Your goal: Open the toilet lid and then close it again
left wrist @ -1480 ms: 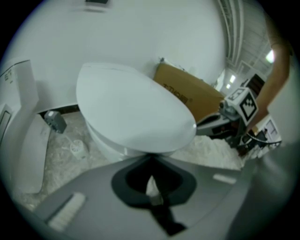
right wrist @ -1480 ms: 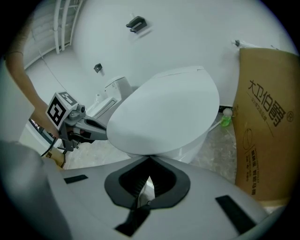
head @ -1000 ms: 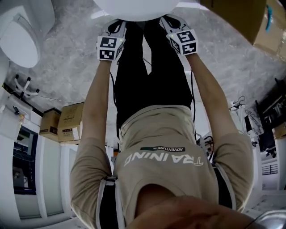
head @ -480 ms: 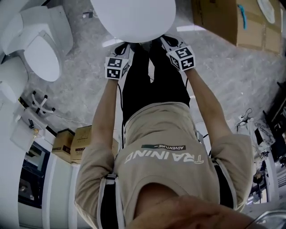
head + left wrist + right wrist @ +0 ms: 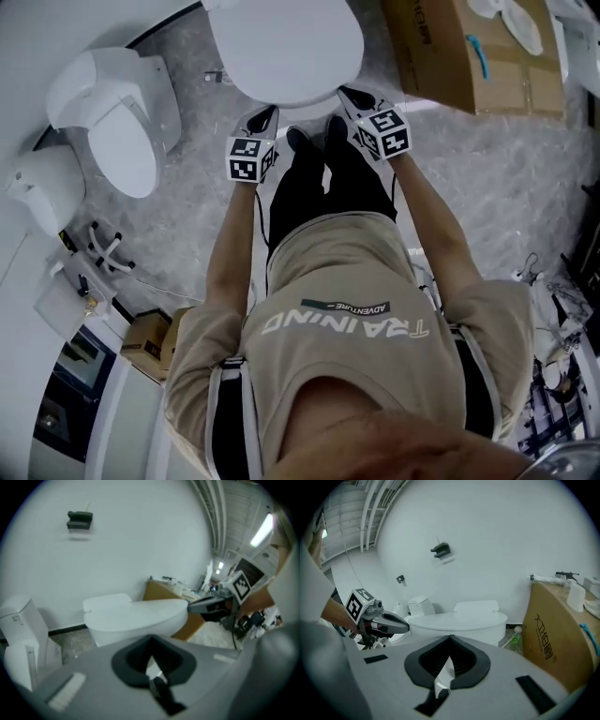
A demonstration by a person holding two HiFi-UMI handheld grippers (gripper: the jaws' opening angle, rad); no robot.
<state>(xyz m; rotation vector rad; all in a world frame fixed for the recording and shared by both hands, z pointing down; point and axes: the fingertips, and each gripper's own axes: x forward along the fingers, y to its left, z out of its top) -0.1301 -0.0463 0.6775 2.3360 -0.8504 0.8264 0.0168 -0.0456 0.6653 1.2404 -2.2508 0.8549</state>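
Note:
A white toilet [image 5: 286,47] with its lid down stands at the top centre of the head view. My left gripper [image 5: 260,120] points at the lid's front left rim, close to it, jaws together with nothing between them. My right gripper [image 5: 349,97] sits at the front right rim, also shut and empty. Whether either tip touches the rim I cannot tell. In the left gripper view the closed toilet [image 5: 136,618] lies just ahead, with the right gripper [image 5: 208,605] beside its rim. The right gripper view shows the toilet [image 5: 459,620] and the left gripper [image 5: 386,623].
A second white toilet [image 5: 122,122] stands to the left on the grey marble floor [image 5: 487,159]. A large cardboard box [image 5: 469,56] sits right of the toilet. Small boxes [image 5: 155,337] and white cabinets are at lower left. A white wall [image 5: 497,550] rises behind the toilet.
The head view has shifted so more of the toilet and the box shows. Both grippers stay at the lid's front rim, shut as before.

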